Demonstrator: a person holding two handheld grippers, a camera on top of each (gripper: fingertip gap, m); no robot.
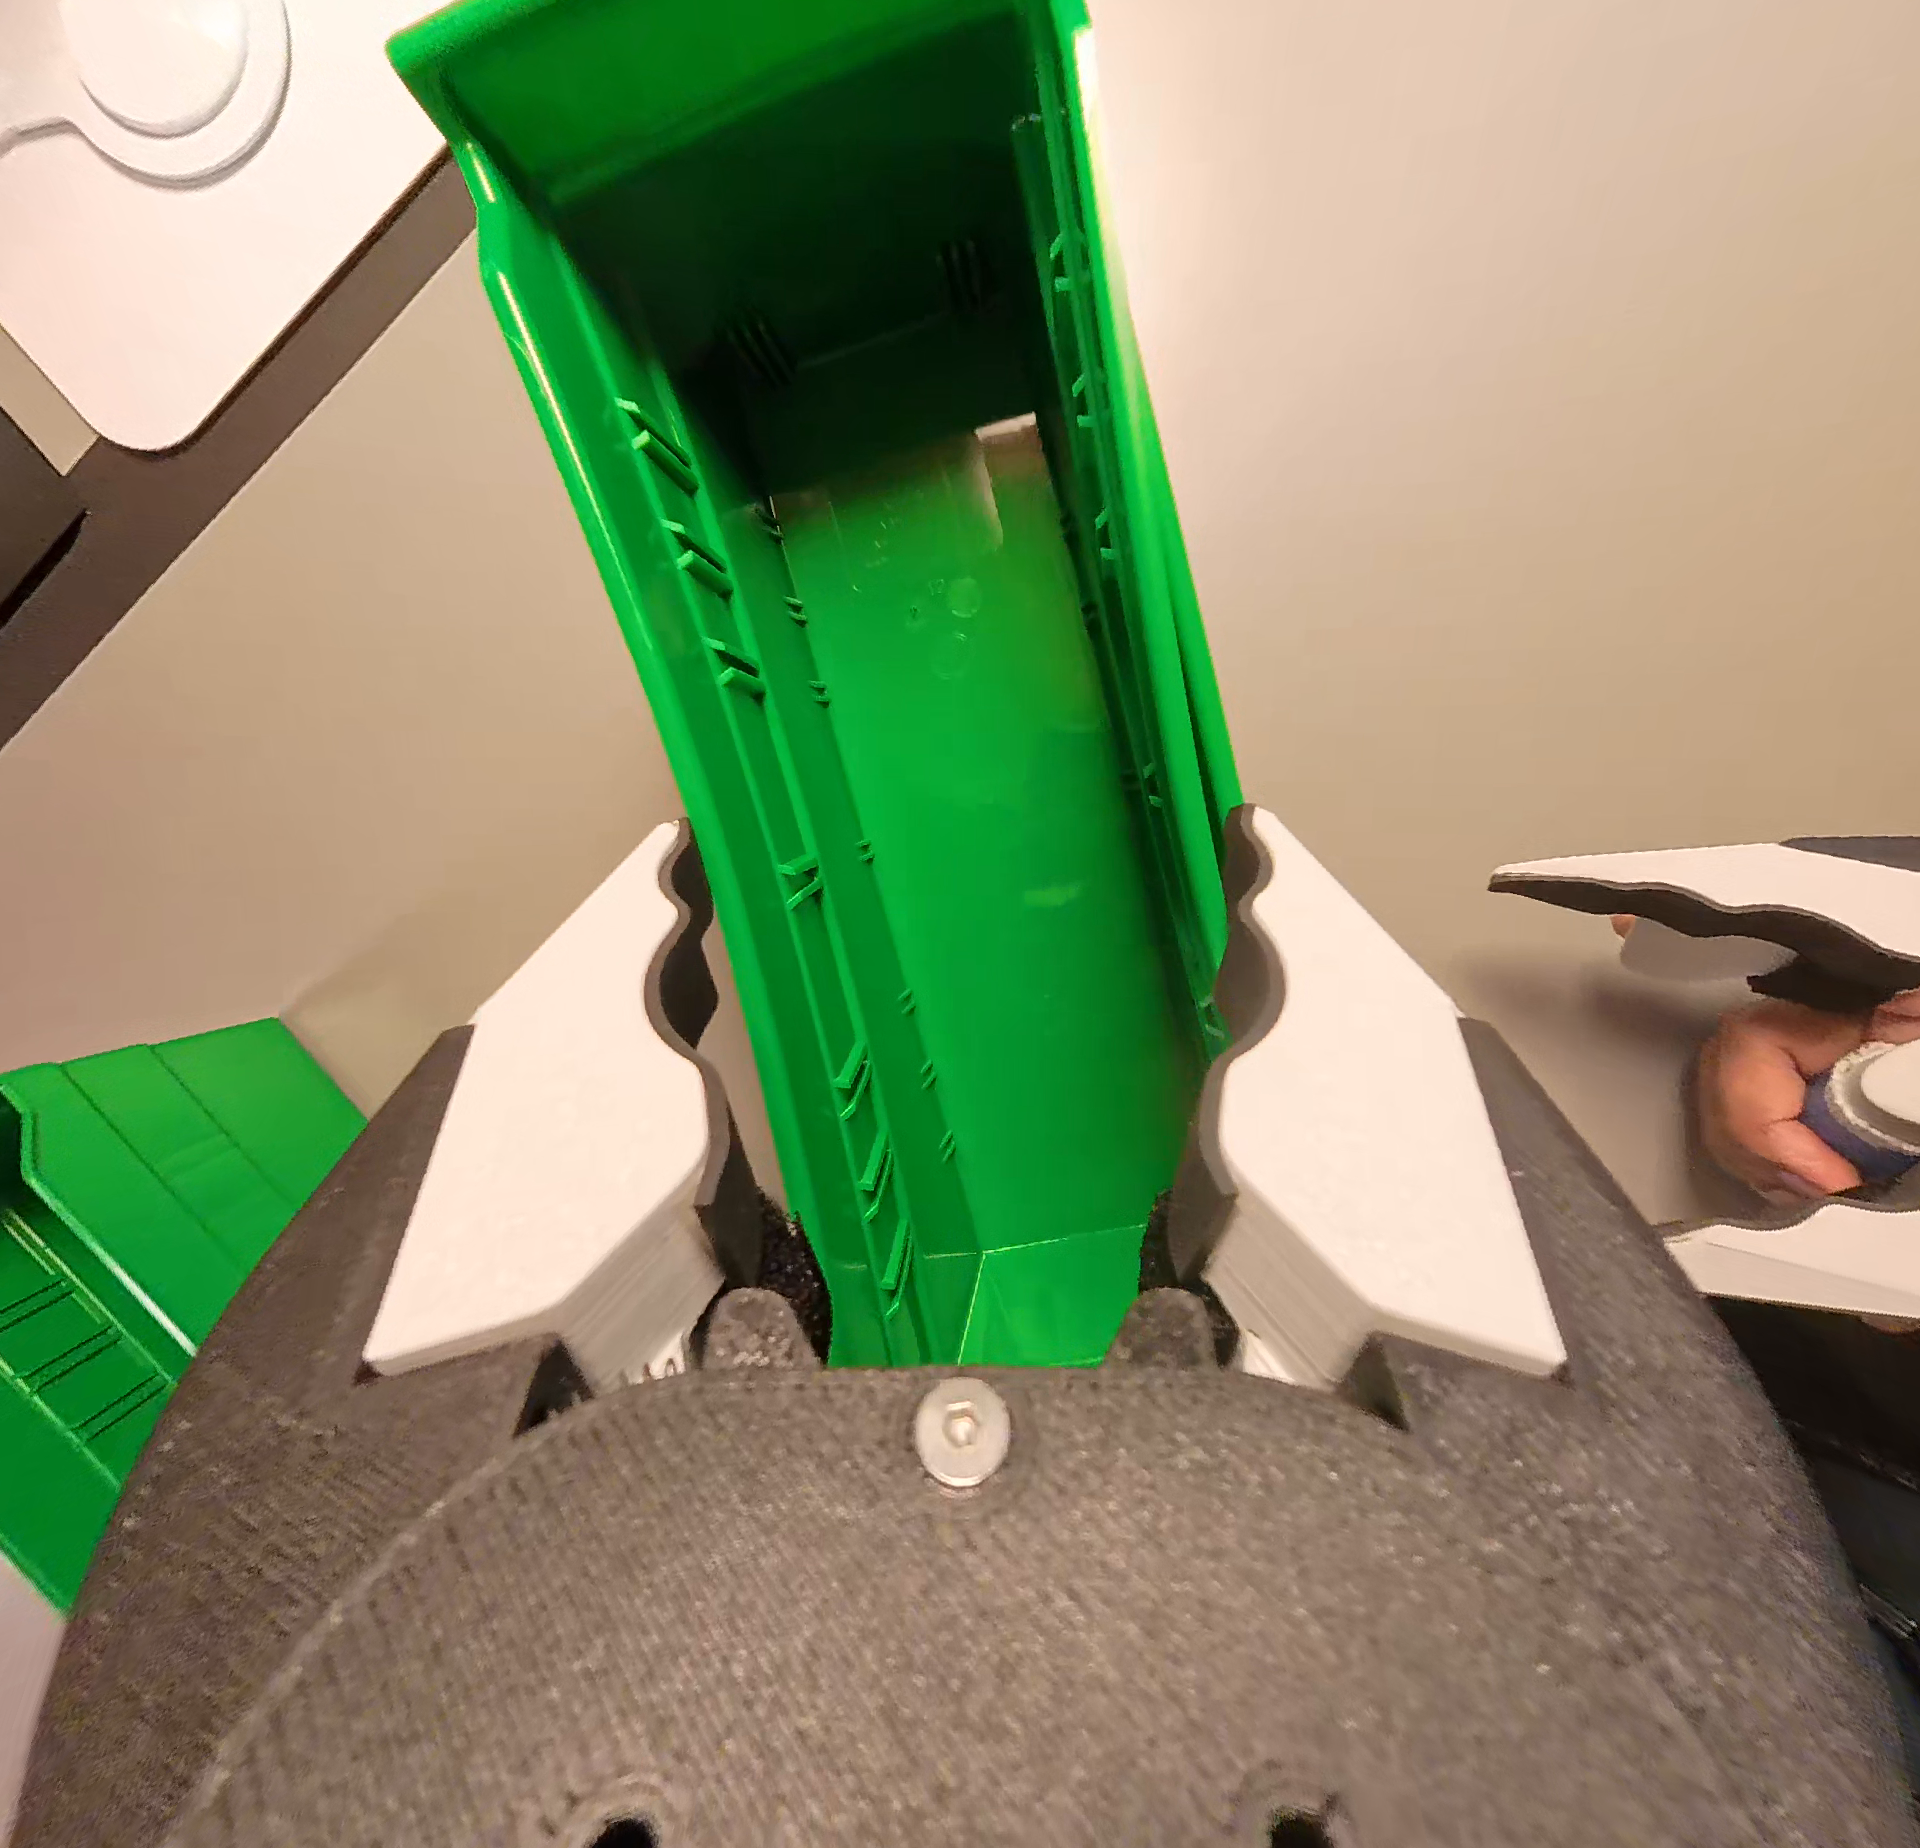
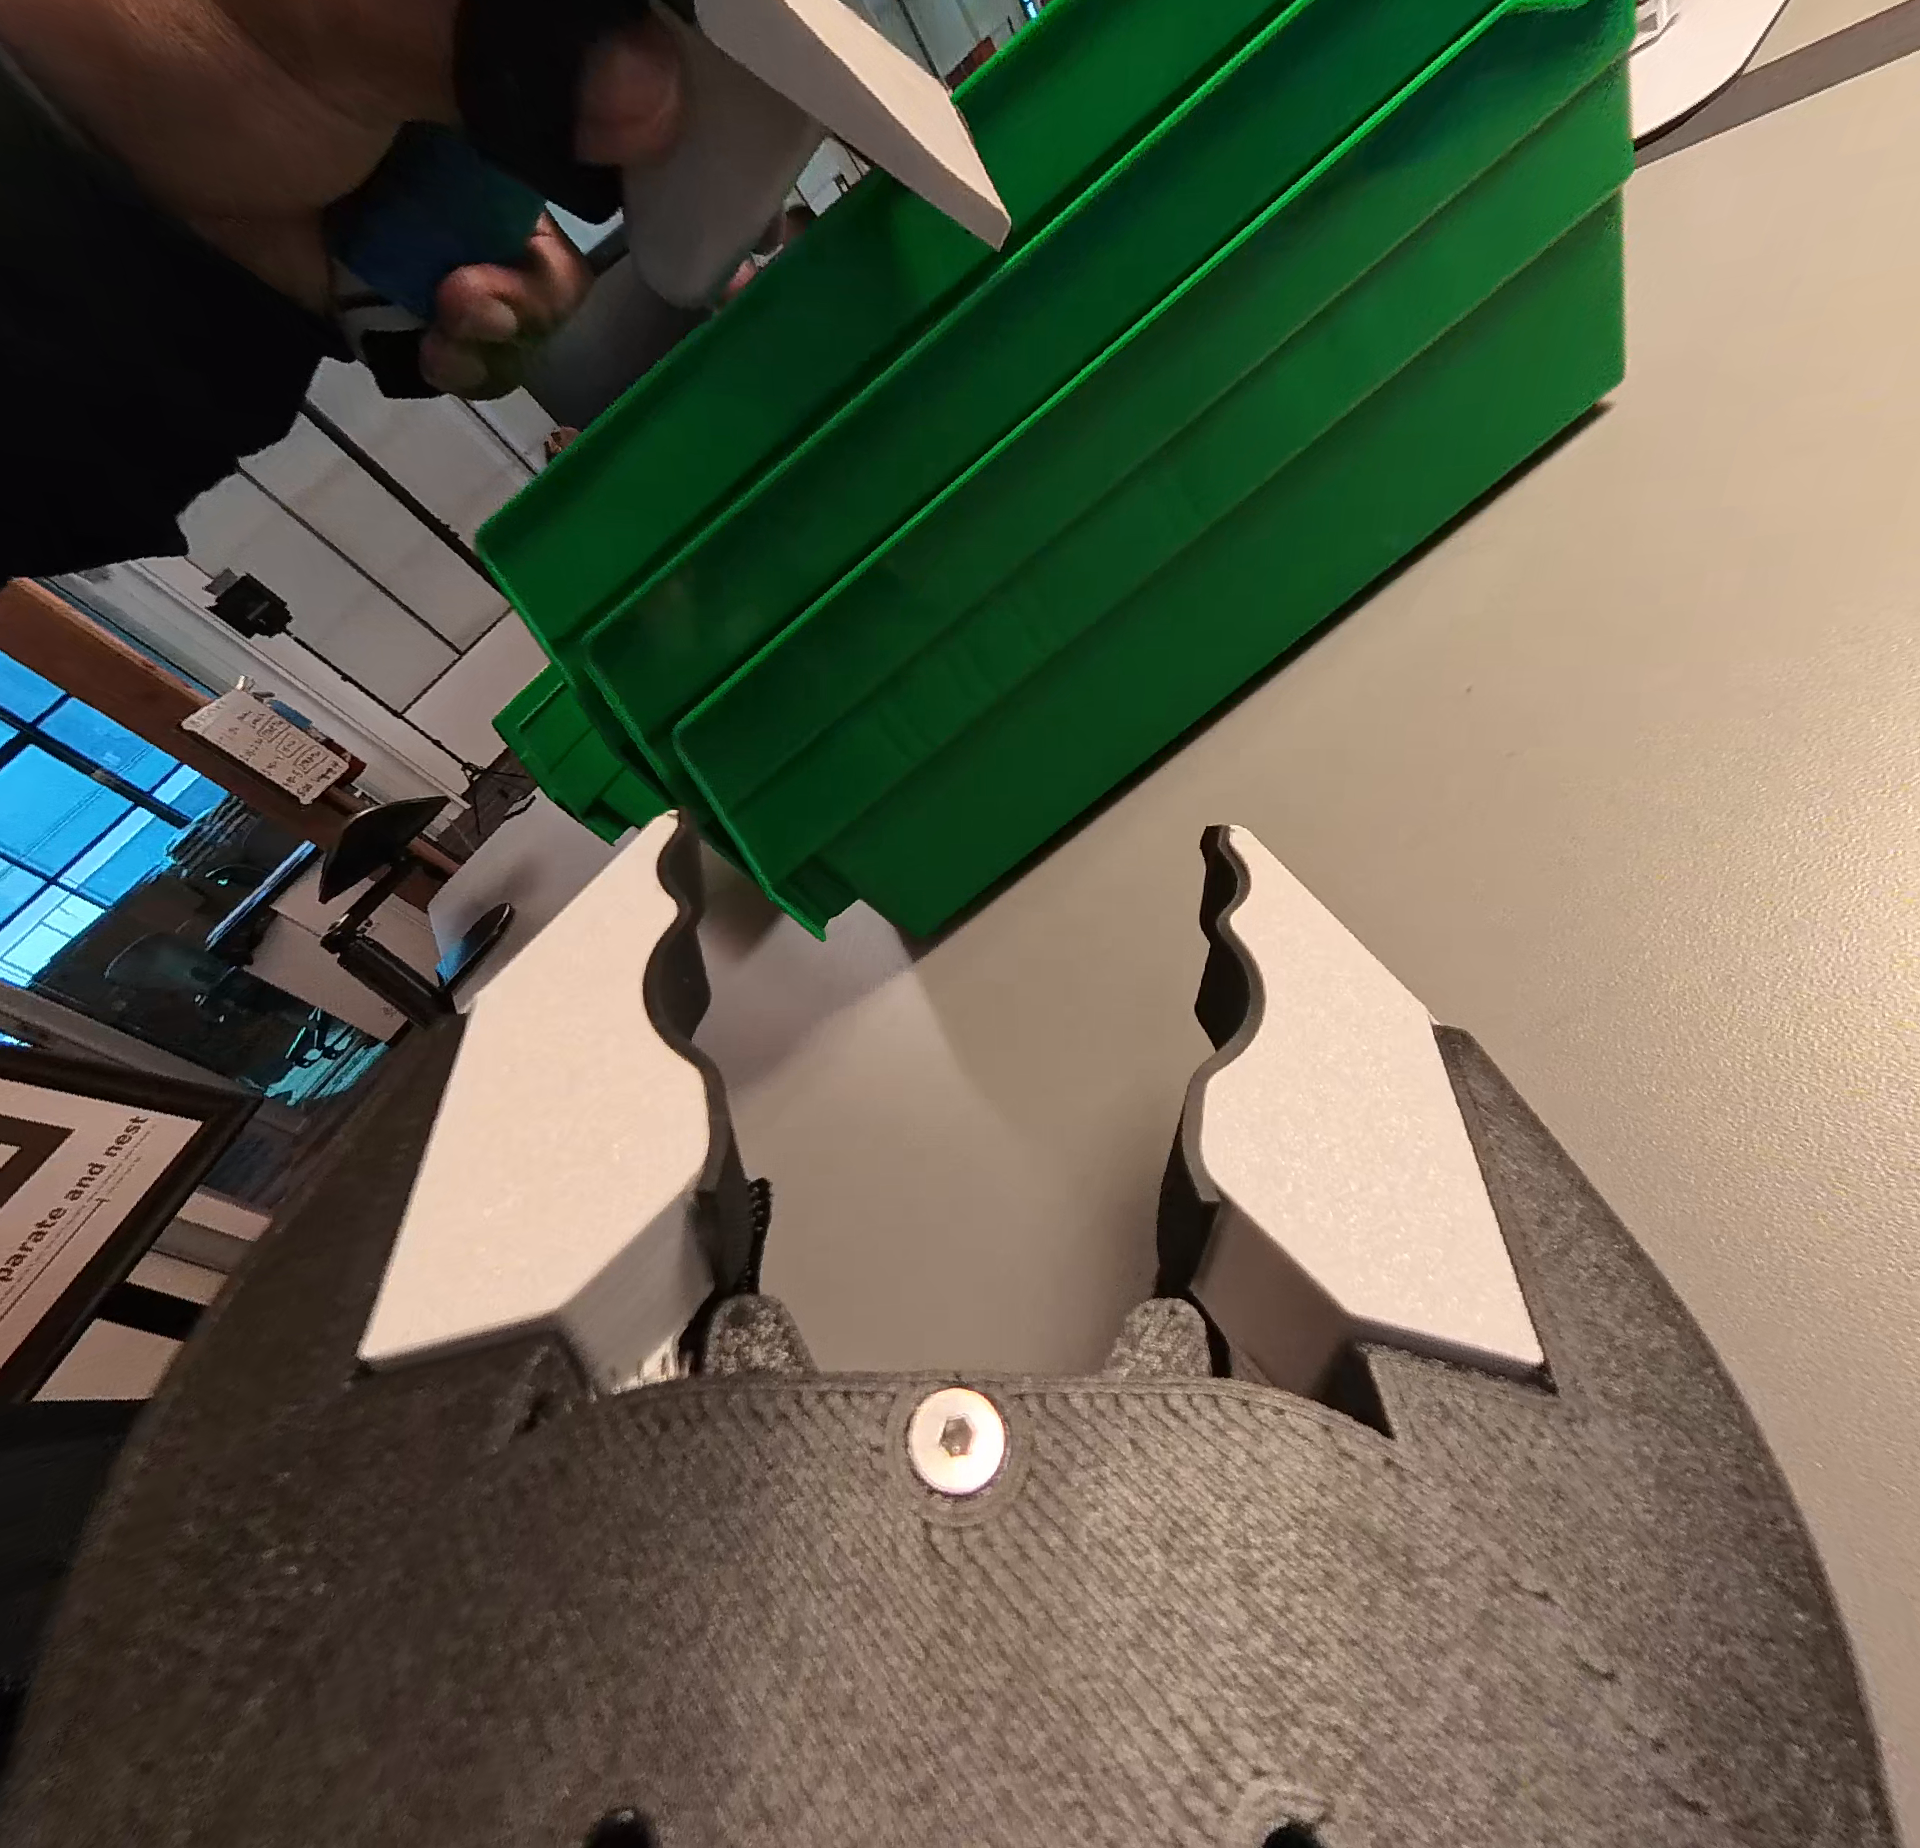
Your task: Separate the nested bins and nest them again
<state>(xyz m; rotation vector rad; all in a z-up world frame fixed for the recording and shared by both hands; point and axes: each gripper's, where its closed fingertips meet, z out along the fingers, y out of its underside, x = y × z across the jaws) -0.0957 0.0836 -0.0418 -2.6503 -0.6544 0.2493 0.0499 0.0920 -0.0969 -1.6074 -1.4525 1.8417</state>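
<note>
Two hand-held grippers were in use. Nearest, the left hand-held gripper pinched a green bin across its width, both pads against its outer walls, the bin running away from the camera. The right hand-held gripper stood spread and bare over the grey surface. Beyond it, the stacked green bins rested on that surface, another green bin lying to the left.
</note>
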